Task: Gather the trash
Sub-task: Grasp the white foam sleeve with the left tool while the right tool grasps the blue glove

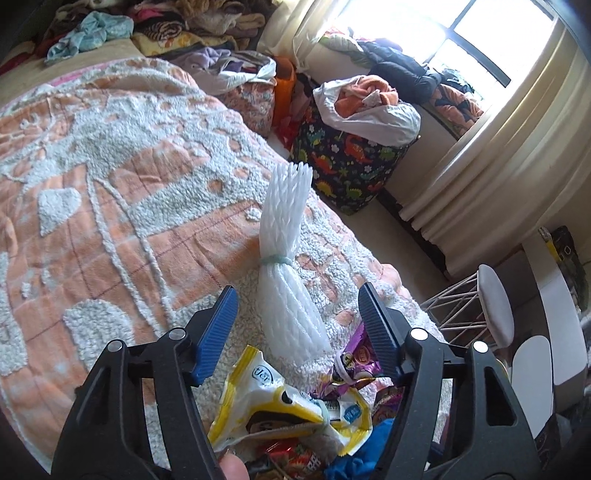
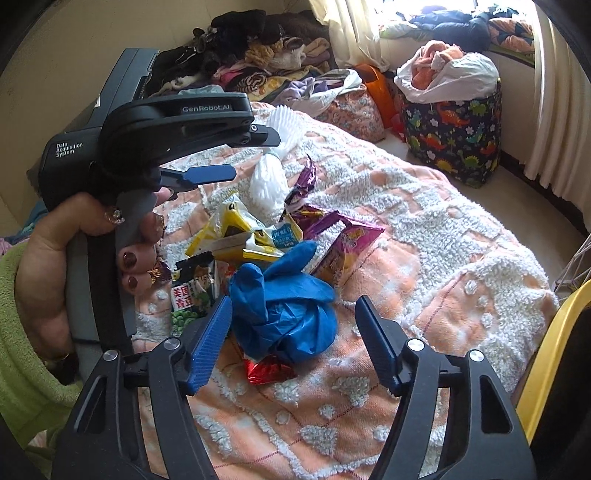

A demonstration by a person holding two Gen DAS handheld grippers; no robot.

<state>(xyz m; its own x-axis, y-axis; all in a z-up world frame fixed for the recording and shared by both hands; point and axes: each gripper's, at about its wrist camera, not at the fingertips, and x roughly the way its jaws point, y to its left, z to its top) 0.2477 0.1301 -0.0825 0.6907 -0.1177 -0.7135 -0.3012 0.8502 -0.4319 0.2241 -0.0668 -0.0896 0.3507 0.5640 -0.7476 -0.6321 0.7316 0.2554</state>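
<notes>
A heap of trash lies on the orange and white bedspread [image 1: 110, 177]. In the left wrist view a white foam net [image 1: 284, 236] tied with a band stands between the fingers of my left gripper [image 1: 297, 295], which is open and apart from it. Below it lie a yellow and white wrapper [image 1: 266, 402] and purple wrappers [image 1: 360, 354]. In the right wrist view a crumpled blue glove [image 2: 284, 306] sits between the pads of my open right gripper [image 2: 293, 306]. A red wrapper [image 2: 267, 371] peeks from under the glove. A hand holds the left gripper [image 2: 255, 155] over the foam net [image 2: 266, 184].
A dinosaur-print basket [image 1: 343, 166] with a white bag of clothes stands on the floor beyond the bed. Piled clothes [image 1: 155, 26] cover the bed's far end. A white wire stool [image 1: 487, 306] stands to the right. A yellow rim [image 2: 546, 350] shows at the right edge.
</notes>
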